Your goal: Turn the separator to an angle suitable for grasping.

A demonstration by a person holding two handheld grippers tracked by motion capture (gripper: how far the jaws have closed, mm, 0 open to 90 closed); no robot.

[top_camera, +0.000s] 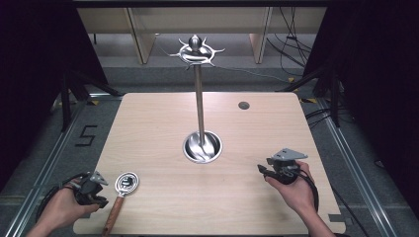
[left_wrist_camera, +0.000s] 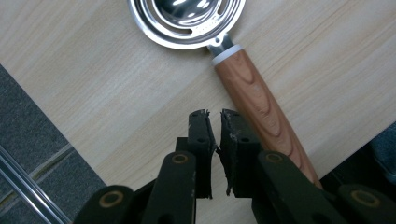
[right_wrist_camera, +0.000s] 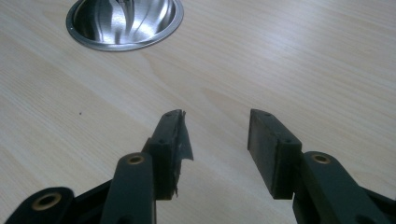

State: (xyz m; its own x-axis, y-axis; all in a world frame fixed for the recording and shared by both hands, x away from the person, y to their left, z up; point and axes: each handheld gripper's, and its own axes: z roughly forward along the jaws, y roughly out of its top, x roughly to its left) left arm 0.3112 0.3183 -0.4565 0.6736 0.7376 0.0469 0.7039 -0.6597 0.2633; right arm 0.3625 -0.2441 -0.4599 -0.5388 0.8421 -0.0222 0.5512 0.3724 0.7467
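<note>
Strainer (left_wrist_camera: 187, 21) | bowl cut off; left gripper (left_wrist_camera: 214, 114) jaws nearly closed, empty; right gripper (right_wrist_camera: 215, 116) jaws apart

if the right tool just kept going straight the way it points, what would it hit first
Probably the round steel base of the utensil stand. The right tool, its jaws open, points across bare table toward it. The base sits slightly left of the line, so the tool might pass beside it.

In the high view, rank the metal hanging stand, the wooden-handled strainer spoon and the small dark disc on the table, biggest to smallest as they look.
1. Metal hanging stand: largest, from its round base to its hooked crown.
2. Wooden-handled strainer spoon: clearly smaller, though nearer the camera.
3. Small dark disc: smallest, and farther from the camera, so it looks smaller still.
</note>
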